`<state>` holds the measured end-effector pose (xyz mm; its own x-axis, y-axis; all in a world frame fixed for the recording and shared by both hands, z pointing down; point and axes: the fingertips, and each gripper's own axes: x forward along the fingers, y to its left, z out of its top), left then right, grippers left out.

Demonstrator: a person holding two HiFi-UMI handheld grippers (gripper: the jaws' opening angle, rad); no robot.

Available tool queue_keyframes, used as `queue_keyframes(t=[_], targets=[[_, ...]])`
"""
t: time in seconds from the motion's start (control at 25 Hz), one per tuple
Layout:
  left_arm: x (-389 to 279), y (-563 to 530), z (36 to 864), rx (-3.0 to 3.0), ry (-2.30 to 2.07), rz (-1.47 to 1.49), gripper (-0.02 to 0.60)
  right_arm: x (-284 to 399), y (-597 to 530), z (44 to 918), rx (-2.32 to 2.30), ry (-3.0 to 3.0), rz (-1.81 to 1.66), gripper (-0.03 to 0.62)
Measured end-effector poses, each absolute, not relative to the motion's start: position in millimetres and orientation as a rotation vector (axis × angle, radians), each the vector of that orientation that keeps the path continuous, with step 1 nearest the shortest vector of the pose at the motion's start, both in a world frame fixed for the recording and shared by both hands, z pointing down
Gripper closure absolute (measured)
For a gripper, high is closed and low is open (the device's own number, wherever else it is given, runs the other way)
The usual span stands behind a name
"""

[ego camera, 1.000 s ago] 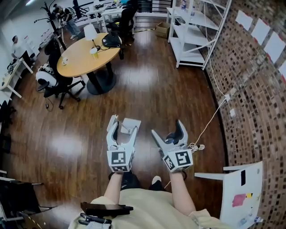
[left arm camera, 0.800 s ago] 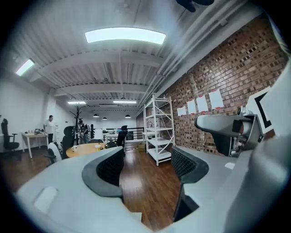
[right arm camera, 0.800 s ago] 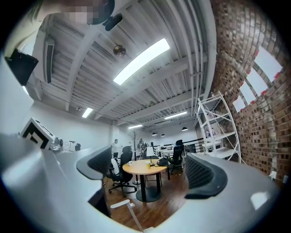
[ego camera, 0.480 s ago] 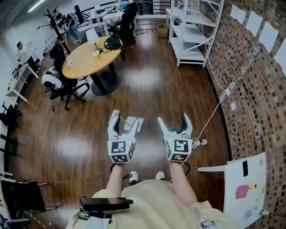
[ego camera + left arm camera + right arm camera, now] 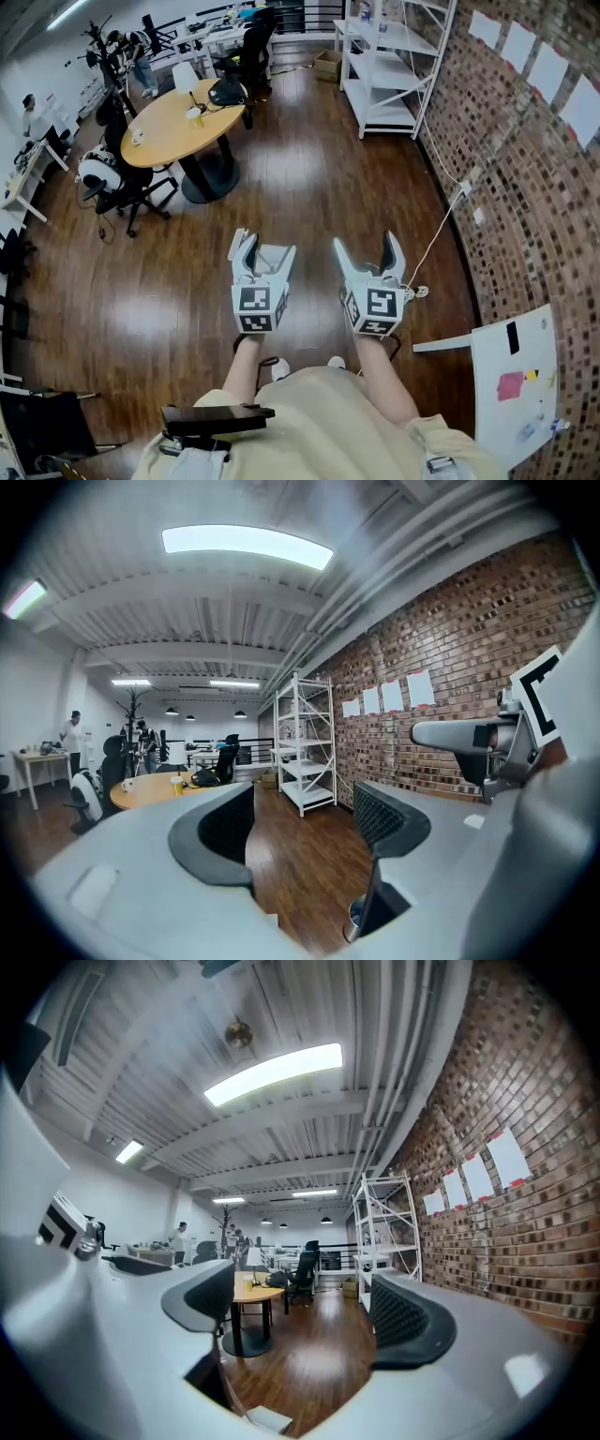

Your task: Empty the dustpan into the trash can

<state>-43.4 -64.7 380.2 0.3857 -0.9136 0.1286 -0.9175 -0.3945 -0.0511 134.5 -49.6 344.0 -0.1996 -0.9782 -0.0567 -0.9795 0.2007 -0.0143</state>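
Note:
No dustpan or trash can shows clearly in any view. In the head view my left gripper (image 5: 263, 247) and right gripper (image 5: 366, 247) are held side by side in front of the person, level above the wooden floor. Both are open and empty. The right gripper's jaws have just been closing a little, with nothing between them. A pale square thing (image 5: 275, 258) sits on the floor behind the left gripper's jaws, partly hidden; what it is I cannot tell. The left gripper view (image 5: 305, 829) and right gripper view (image 5: 300, 1314) look down the room between empty pads.
A round wooden table (image 5: 178, 120) with office chairs (image 5: 117, 183) stands at the far left. A white shelf rack (image 5: 386, 67) stands along the brick wall (image 5: 539, 187). A cable (image 5: 415, 291) coils on the floor at the right. A white board (image 5: 511, 380) is at the lower right.
The right gripper has turned from leaning left to upright and its jaws stand a little narrower. Both grippers have risen slightly in the view, and the head camera has shifted.

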Motion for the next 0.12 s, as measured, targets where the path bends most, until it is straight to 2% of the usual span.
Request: queue_keyframes(t=[0.12], targets=[[-51, -67, 378, 2.606, -1.717, 0.210, 0.256, 112, -48, 336, -1.893, 2.407, 0.069, 0.138]])
